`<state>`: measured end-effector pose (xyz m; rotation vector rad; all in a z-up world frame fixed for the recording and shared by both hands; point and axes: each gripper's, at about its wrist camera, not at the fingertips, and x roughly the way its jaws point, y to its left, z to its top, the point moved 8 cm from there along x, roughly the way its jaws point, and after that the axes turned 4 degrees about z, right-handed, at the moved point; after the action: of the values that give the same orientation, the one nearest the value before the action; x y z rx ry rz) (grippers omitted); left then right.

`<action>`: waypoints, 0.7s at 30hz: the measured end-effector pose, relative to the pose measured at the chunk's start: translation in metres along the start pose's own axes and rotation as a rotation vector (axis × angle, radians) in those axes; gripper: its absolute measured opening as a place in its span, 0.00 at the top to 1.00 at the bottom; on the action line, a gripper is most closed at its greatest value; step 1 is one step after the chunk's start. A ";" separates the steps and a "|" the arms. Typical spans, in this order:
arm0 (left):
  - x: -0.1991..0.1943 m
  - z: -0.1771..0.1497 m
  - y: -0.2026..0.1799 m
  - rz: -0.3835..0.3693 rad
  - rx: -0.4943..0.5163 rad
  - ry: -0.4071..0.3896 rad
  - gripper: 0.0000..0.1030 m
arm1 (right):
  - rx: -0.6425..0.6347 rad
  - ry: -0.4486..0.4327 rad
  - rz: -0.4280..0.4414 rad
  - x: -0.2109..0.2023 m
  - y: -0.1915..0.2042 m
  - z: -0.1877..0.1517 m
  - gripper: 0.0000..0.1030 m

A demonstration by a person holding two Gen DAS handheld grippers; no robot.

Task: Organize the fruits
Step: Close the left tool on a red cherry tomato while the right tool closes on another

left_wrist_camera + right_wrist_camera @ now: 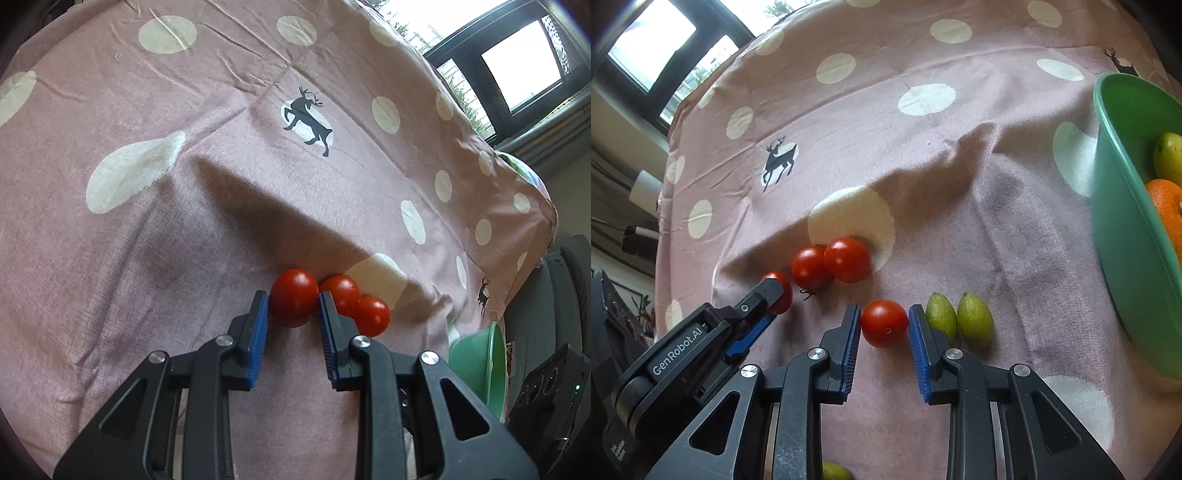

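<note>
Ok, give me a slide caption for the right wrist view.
Right gripper brackets a lone tomato beside two green fruits, while the left gripper works a tomato row.
</note>
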<state>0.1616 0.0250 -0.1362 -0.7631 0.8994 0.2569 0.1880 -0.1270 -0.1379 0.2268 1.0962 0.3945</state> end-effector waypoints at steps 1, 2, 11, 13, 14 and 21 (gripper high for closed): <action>0.001 0.000 0.001 0.003 -0.001 0.002 0.74 | 0.000 0.006 -0.006 0.002 0.000 0.000 0.73; 0.001 -0.001 0.001 0.004 -0.001 0.002 0.74 | -0.005 0.005 -0.014 0.004 0.000 0.001 0.73; -0.005 -0.003 -0.006 0.011 0.027 -0.014 0.74 | -0.026 -0.004 -0.021 0.008 0.002 0.003 0.73; -0.008 -0.004 -0.009 0.012 0.039 -0.022 0.74 | -0.014 -0.002 -0.012 0.007 0.001 0.002 0.73; -0.010 -0.004 -0.010 0.013 0.045 -0.028 0.74 | -0.009 -0.006 -0.008 0.005 0.000 0.003 0.73; -0.030 -0.006 -0.021 0.002 0.085 -0.071 0.74 | 0.005 -0.069 0.026 -0.017 0.000 0.009 0.73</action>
<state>0.1501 0.0094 -0.1047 -0.6703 0.8385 0.2450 0.1894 -0.1341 -0.1194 0.2574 1.0269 0.4044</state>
